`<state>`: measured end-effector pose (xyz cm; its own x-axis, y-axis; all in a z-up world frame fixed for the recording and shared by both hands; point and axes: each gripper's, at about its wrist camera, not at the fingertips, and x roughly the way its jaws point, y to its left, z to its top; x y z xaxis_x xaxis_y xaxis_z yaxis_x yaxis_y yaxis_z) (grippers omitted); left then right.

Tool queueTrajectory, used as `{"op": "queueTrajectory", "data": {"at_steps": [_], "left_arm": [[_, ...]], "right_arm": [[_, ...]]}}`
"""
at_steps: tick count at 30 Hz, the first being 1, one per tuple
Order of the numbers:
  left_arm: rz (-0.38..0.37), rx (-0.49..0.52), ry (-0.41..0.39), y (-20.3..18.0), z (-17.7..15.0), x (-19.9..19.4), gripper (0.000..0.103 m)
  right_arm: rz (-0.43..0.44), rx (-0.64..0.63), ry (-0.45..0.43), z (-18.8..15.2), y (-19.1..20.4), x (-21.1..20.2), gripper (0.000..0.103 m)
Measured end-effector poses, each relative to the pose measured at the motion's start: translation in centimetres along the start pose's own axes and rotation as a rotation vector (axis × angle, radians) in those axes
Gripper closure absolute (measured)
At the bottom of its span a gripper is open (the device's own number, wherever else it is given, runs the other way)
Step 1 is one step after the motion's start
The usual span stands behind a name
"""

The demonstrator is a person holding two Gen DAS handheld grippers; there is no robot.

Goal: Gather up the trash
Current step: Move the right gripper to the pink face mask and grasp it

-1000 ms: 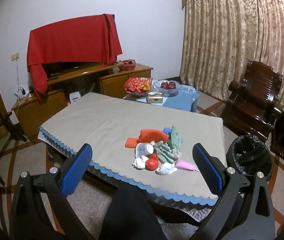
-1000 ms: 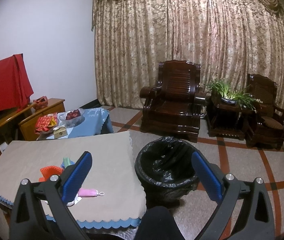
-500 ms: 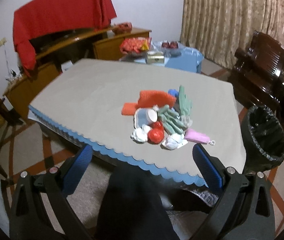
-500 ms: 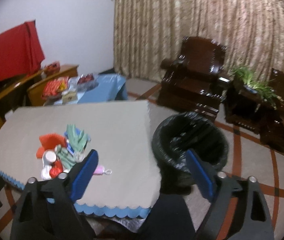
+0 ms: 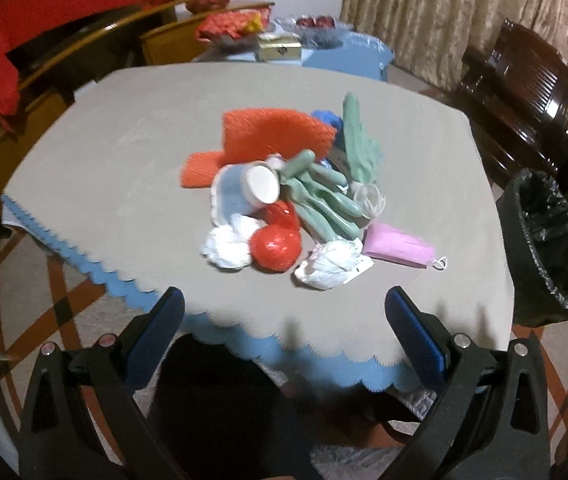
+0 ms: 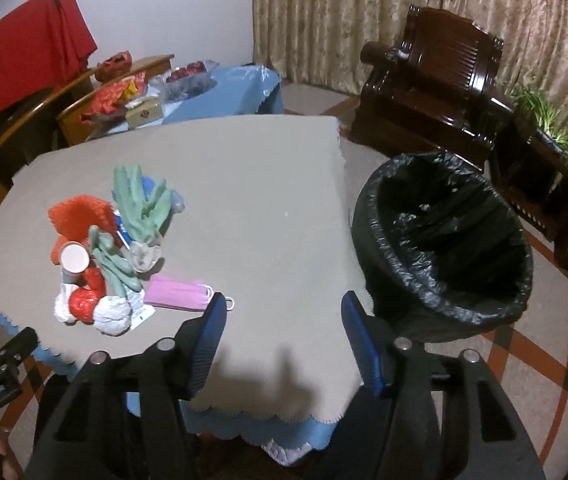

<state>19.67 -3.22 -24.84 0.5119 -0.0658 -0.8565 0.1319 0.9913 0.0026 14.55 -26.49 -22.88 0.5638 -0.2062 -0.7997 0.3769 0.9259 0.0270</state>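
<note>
A heap of trash lies on the grey-clothed table (image 5: 123, 152): orange foam net (image 5: 275, 136), green rubber gloves (image 5: 324, 196), a paper cup (image 5: 261, 184), a red crumpled ball (image 5: 275, 246), white tissue wads (image 5: 330, 266) and a pink face mask (image 5: 398, 246). My left gripper (image 5: 284, 312) hangs open above the table's near edge, short of the heap. My right gripper (image 6: 284, 312) is over the table's front right part, its jaws closing with nothing between them; the pink mask (image 6: 175, 294) lies just left of its left finger. A bin with a black liner (image 6: 444, 240) stands right of the table.
A dark wooden armchair (image 6: 432, 80) and a potted plant (image 6: 544, 120) stand behind the bin. A low blue-covered table (image 6: 223, 92) with snacks and a box sits beyond the grey table, next to a wooden cabinet with red cloth (image 5: 43, 20). Patterned floor surrounds everything.
Both grippers have come down and tilted toward the table, so the heap looks nearer and larger. The right gripper's jaws have narrowed and swung left from the bin over the table.
</note>
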Motion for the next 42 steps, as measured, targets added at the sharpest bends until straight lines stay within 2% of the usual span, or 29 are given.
{"op": "queueTrajectory", "data": {"at_steps": [13,14,16,18,20,22,26,29,31,37,42], "left_arm": [[-0.020,0.062,0.089,-2.1,0.6,8.6,0.009],[-0.019,0.065,0.102,-2.2,0.6,9.2,0.011],[-0.028,0.063,0.129,-2.3,0.6,10.3,0.032],[-0.043,0.059,0.163,-2.4,0.7,11.4,0.037],[-0.043,0.063,0.168,-2.6,0.8,11.9,0.037],[-0.046,0.069,0.174,-2.7,0.9,12.3,0.030],[-0.050,0.079,0.184,-3.0,1.2,13.3,0.030],[-0.062,0.084,0.183,-3.1,1.4,13.4,0.045],[-0.081,0.079,0.181,-3.1,1.7,13.2,0.066],[-0.116,0.063,0.122,-2.7,2.7,11.3,0.071],[-0.122,0.047,0.028,-2.0,3.9,8.1,0.071]], "right_arm": [[0.028,-0.036,0.045,-0.2,1.5,6.6,0.044],[0.026,-0.037,0.050,-0.3,1.6,6.9,0.044],[0.025,-0.039,0.058,-0.3,1.7,7.5,0.044],[0.026,-0.041,0.063,-0.4,1.9,8.1,0.044],[0.031,-0.045,0.067,-0.5,2.1,8.4,0.044],[0.036,-0.051,0.070,-0.5,2.5,8.8,0.044],[0.044,-0.062,0.074,-0.5,3.2,9.5,0.044],[0.049,-0.067,0.072,-0.5,3.8,9.8,0.044],[0.051,-0.070,0.072,-0.4,4.0,10.0,0.044],[0.086,-0.092,0.075,-0.4,5.6,10.9,0.044],[0.138,-0.124,0.081,-0.8,7.3,11.6,0.044]]}}
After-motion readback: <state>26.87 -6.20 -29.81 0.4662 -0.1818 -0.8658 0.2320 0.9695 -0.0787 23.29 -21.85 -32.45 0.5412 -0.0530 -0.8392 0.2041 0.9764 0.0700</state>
